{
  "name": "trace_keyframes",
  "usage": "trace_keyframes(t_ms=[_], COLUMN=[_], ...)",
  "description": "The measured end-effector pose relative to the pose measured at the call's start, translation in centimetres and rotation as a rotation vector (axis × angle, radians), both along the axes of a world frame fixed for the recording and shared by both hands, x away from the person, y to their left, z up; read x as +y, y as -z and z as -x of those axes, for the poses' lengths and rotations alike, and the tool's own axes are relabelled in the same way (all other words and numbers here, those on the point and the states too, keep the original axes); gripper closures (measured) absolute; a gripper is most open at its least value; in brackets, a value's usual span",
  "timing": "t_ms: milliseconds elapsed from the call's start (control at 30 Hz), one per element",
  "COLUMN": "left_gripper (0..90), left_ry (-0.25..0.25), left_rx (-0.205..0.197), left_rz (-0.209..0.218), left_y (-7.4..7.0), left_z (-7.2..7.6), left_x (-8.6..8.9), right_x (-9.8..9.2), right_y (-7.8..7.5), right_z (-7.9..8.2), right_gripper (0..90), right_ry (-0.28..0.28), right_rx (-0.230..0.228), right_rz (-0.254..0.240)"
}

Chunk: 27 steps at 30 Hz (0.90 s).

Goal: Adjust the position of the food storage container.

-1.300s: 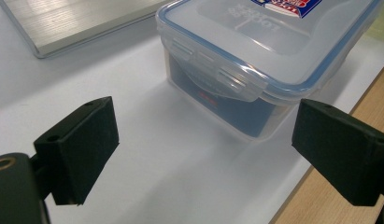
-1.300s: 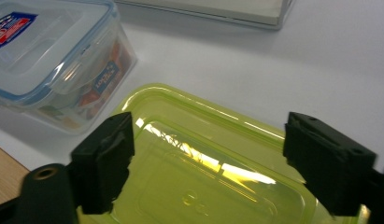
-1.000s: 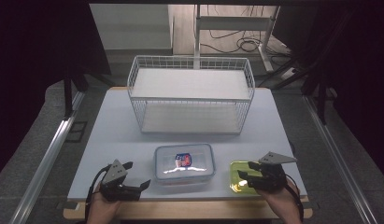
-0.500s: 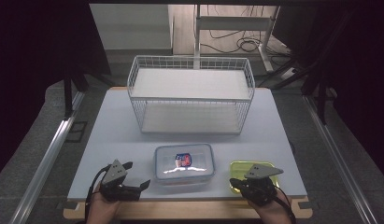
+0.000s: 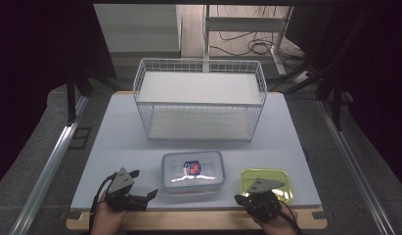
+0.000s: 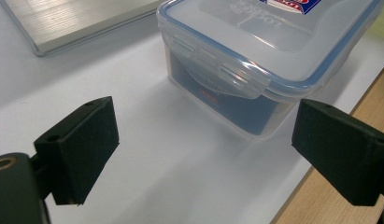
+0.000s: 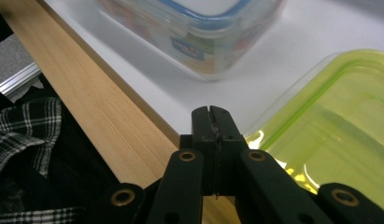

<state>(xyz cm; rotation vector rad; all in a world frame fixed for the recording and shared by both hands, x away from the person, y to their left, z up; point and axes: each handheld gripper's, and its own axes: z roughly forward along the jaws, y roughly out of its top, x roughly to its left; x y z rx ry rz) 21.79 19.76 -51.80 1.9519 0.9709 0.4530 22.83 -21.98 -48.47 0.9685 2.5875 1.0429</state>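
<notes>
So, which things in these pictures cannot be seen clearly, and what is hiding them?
- Clear box: its contents are unclear; the frosted lid and glare blur them in the high view, and picture edges cut the box in both gripper views.
- Label on its lid: too small to read in the high view, cut off by the top edge in the left gripper view.
- Green tray: the right claw covers its near edge in the high view.
</notes>
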Motion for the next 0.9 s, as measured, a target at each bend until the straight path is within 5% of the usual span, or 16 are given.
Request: trace_keyframes(t_ms=[467, 667, 900], left_gripper=[7.6, 7.6, 7.6], left_ry=[-0.002, 0.0, -0.003], left_rx=[0.003, 0.008, 0.01], left_rz=[-0.007, -0.009, -0.009], left_y=[0.1, 0.1, 0.2], left_z=[0.0, -0.1, -0.1], left_x=[0.0, -0.1, -0.1], right_x=[-4.8, -8.6, -10.8], right_y=[0.1, 0.5, 0.6], right_z=[-1.0, -0.8, -1.6], right_gripper=[89.0, 89.1, 89.1], right_ry=[0.102, 0.209, 0.283], right_rx=[0.015, 0.031, 0.033], right_rz=[0.044, 0.046, 0.046])
